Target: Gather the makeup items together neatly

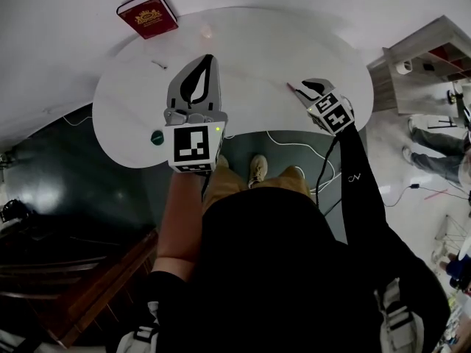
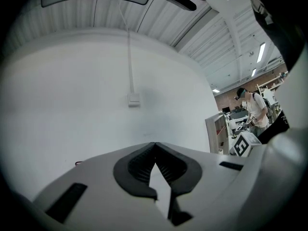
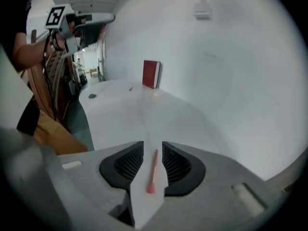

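Observation:
A thin red makeup pencil (image 3: 153, 170) lies on the white round table (image 1: 243, 50), between the jaws of my right gripper (image 3: 153, 146). The pads stand apart on either side of it without pressing, so the gripper is open. In the head view the pencil (image 1: 296, 93) shows just left of the right gripper (image 1: 309, 87) near the table's right front edge. My left gripper (image 1: 206, 61) hovers over the table's front middle, shut with nothing in it (image 2: 155, 144), pointing level at the wall. A small dark round item (image 1: 157, 137) sits at the front left edge, and a thin small item (image 1: 160, 65) lies further back.
A red book (image 1: 147, 15) stands at the table's far left edge, also seen from the right gripper (image 3: 151, 74). A small pale item (image 1: 206, 31) lies near the wall. A white shelf unit (image 1: 419, 65) stands to the right, with cables on the floor (image 1: 294, 145) and a person (image 2: 255, 107) beyond.

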Demonstrator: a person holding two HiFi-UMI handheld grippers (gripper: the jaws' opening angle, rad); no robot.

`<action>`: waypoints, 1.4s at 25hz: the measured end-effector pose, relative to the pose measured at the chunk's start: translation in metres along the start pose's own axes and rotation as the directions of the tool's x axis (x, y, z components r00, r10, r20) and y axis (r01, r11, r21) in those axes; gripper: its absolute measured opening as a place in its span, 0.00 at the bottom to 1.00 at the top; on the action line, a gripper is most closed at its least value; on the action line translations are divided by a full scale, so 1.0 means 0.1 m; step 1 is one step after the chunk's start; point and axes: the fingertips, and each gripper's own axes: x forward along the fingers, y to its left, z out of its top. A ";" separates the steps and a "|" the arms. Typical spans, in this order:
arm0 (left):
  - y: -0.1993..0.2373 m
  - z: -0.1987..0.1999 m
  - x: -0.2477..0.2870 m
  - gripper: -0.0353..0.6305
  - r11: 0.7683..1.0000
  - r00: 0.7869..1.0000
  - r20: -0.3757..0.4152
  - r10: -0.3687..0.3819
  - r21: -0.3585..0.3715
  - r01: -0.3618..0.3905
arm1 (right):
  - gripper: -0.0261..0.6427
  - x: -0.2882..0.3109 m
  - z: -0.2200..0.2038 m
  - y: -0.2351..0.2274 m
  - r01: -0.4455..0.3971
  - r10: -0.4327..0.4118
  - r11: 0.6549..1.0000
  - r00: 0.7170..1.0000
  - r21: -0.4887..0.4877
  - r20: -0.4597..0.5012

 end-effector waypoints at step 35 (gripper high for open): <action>0.11 -0.05 -0.06 0.06 1.000 0.999 -0.025 0.021 0.019 -0.021 | 0.11 -0.04 0.16 -0.37 0.089 -0.155 0.953 0.965 0.289 0.213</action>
